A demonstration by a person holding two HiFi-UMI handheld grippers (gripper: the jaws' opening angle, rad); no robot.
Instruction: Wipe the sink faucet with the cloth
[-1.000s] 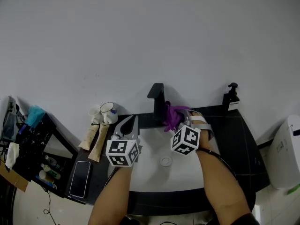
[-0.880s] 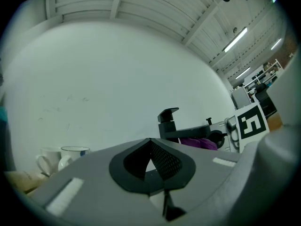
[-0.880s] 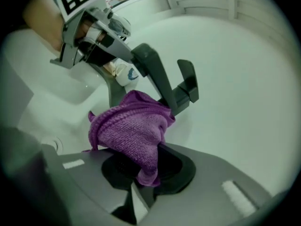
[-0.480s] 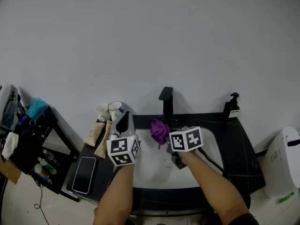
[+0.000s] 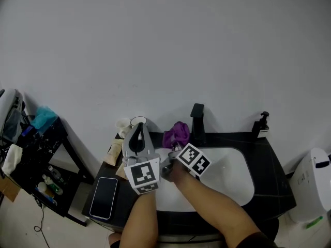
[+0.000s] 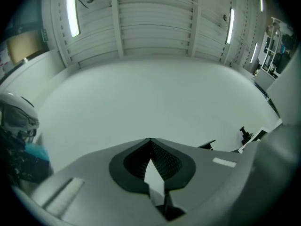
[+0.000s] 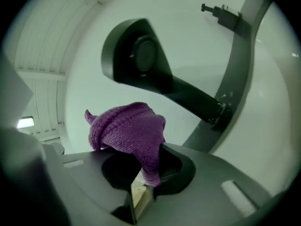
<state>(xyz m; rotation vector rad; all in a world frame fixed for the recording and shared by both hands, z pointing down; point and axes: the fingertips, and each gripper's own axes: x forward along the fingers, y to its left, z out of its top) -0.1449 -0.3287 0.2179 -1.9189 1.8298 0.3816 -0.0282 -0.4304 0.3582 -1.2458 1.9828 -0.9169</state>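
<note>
The black faucet (image 5: 196, 119) stands at the back of the white sink (image 5: 232, 177). A purple knitted cloth (image 5: 177, 133) hangs just left of the faucet, with my right gripper (image 5: 174, 142) shut on it. In the right gripper view the cloth (image 7: 129, 133) bulges out of the shut jaws of my right gripper (image 7: 145, 175), and the faucet (image 7: 150, 62) rises close behind it; contact cannot be told. My left gripper (image 5: 136, 136) is shut and empty, raised over the counter's left end. In its own view the left gripper (image 6: 150, 142) points at the bare wall.
On the black counter (image 5: 269, 164), a soap dispenser (image 5: 262, 122) stands at the back right. A cup (image 5: 137, 122), tubes (image 5: 114, 151) and a phone (image 5: 105, 197) lie left of the sink. A cluttered shelf (image 5: 31, 154) is far left, a white bin (image 5: 315, 185) far right.
My right gripper carried the purple cloth from the faucet's right side, across its front, to its left side. The left gripper stayed shut and rose a little.
</note>
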